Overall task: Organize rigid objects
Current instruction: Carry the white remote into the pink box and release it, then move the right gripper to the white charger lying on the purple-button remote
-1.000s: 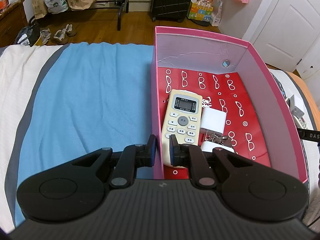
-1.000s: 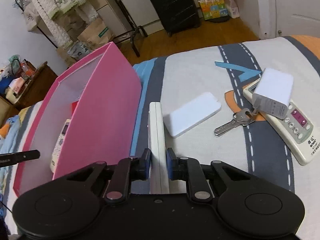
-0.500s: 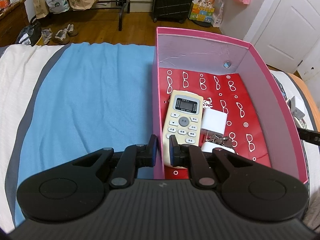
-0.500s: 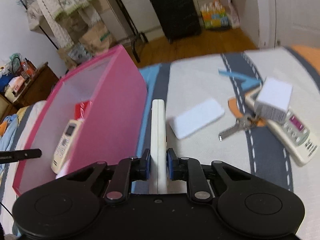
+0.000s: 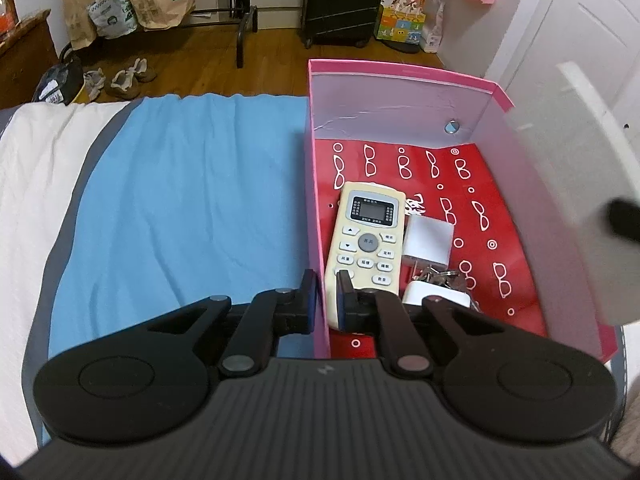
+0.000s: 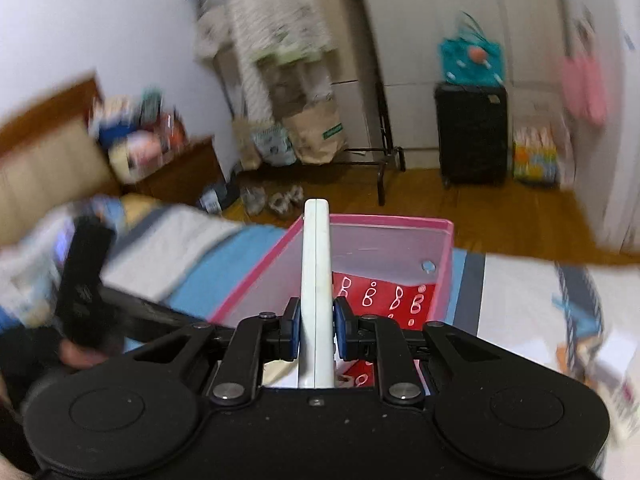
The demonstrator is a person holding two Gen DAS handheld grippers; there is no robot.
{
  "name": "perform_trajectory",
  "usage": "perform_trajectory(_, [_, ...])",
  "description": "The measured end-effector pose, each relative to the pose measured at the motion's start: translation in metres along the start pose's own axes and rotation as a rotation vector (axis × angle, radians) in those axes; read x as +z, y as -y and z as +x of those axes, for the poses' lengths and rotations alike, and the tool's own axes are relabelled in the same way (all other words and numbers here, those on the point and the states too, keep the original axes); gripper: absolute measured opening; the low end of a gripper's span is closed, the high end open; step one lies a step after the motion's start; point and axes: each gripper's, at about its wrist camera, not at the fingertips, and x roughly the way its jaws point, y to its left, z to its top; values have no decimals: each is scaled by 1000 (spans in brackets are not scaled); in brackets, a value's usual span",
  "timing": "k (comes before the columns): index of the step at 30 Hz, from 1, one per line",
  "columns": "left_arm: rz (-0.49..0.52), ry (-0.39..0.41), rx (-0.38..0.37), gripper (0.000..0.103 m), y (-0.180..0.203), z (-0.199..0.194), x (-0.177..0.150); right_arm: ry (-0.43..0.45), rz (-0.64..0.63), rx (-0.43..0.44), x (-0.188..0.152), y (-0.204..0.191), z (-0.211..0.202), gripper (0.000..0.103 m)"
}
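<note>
white remote [image 6: 316, 280] clamped edge-up between right gripper [image 6: 316, 330] jaws.

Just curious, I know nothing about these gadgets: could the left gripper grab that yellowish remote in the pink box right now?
Probably not as it stands: the left gripper is clamped on the pink box wall. The remote lies uncovered just beyond, so letting go would free it.

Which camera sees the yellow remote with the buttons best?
The left wrist view: the yellow remote lies face up in the pink box, screen and buttons sharp. In the right wrist view the white remote hides it.
</note>
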Motion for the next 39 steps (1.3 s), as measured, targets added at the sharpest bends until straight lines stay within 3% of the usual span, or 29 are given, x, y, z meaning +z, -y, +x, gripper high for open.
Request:
perform_trajectory(4, [-27,-2,-17,8,-5,3,1,-47,-231,-118,-8,-25,37,21])
perform_trajectory(6, [-32,-3,-23,8,-6,4,0,-81,-322,-137,-12,-36,43,21])
perform_trajectory(11, [-39,-4,-30,8,-7,4,0,-194,-320,-191,-6,-32,63,20])
perform_trajectory(15, [-36,-4,-34,8,-7,3,0,-226,-488,-327,-9,-45,82,20])
perform_trajectory(19, [-37,-4,-37,8,-7,3,0,-298,-539,-356,-13,-49,97,20])
perform_trajectory(23, [-42,-4,-45,8,-7,4,0,-341,-602,-437,-21,-48,111,19])
perform_trajectory(26, [-43,-6,-41,8,-7,4,0,-381,-583,-411,-15,-42,113,19])
perform_trajectory(30, [-42,-6,-41,8,-7,4,0,-396,-428,-260,0,-28,99,46])
perform_trajectory(32, [-39,-4,-39,8,-7,5,-1,-358,-350,-168,6,-19,80,47])
perform_trajectory(37, [-37,-4,-33,8,-5,6,-1,-243,-205,-34,21,5,25,51])
perform_trajectory(39, [-39,-5,-33,8,-5,7,-1,-192,-169,10,26,19,7,59])
